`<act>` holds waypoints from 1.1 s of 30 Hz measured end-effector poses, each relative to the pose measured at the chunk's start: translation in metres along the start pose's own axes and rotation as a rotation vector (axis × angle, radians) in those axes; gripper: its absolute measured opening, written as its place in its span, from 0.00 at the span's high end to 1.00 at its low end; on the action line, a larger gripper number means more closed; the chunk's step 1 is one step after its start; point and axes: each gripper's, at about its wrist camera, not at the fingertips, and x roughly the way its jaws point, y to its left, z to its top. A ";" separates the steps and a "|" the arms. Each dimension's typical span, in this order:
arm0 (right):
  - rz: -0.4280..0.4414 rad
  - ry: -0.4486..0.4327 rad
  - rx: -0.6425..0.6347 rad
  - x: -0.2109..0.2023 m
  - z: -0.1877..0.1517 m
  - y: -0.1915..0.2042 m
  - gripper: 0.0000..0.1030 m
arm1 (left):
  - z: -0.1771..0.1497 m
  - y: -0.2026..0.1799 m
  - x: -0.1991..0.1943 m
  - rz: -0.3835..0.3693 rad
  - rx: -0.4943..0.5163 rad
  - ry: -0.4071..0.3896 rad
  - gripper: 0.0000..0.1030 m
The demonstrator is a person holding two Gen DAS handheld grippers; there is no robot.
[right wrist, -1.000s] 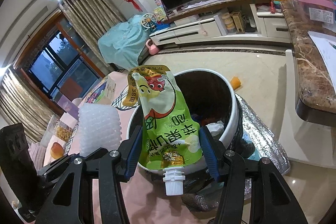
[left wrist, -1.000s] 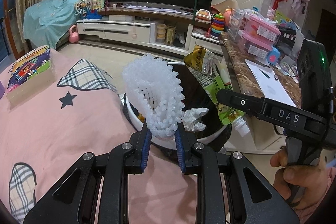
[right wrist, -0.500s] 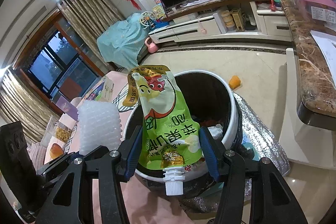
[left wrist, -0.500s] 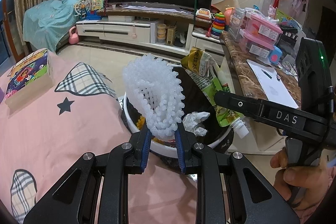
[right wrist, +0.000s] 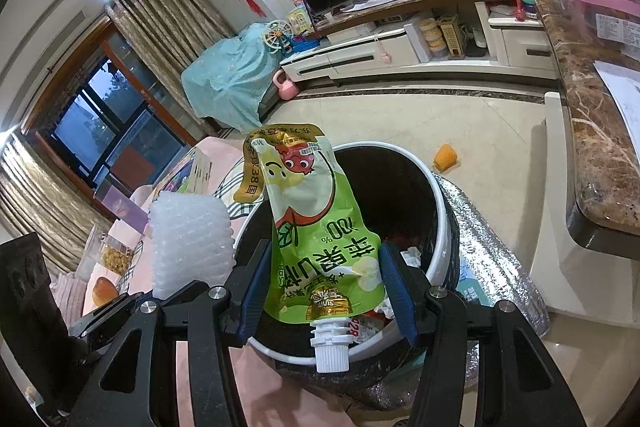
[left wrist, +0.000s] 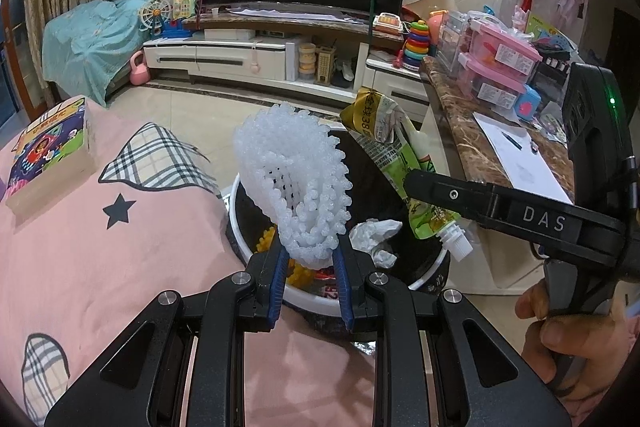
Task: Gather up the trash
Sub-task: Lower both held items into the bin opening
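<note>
My left gripper (left wrist: pixel 311 259) is shut on a white foam fruit net (left wrist: pixel 294 183), which stands up over the near rim of a round bin (left wrist: pixel 428 273) with a white rim and a black liner. My right gripper (right wrist: pixel 324 291) is shut on a green drink pouch (right wrist: pixel 316 231), held upside down with its white spout at the bottom, above the bin (right wrist: pixel 442 205). In the left wrist view the pouch (left wrist: pixel 394 155) and right gripper arm sit to the right of the net. In the right wrist view the net (right wrist: pixel 190 243) shows at left. Crumpled white paper (left wrist: pixel 374 233) and yellow scraps lie inside.
A pink bedspread (left wrist: pixel 100 247) with plaid patches lies left of the bin, with a picture book box (left wrist: pixel 52 151) on it. A marble counter (left wrist: pixel 500 139) with papers and pink boxes runs along the right. An orange cup (right wrist: pixel 446 157) lies on the tiled floor. Silver foil (right wrist: pixel 492 247) wraps the bin's side.
Both grippers have edged forward over the bin with their loads, so more of the bin's inside shows. The grips are unchanged.
</note>
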 end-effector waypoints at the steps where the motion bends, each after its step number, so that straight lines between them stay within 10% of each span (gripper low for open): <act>1: -0.001 0.001 0.001 0.001 0.001 0.000 0.47 | 0.001 0.000 0.002 0.000 0.001 0.002 0.80; 33: -0.020 0.048 0.042 0.016 0.012 -0.008 0.46 | 0.009 0.000 0.028 0.018 0.021 0.042 0.80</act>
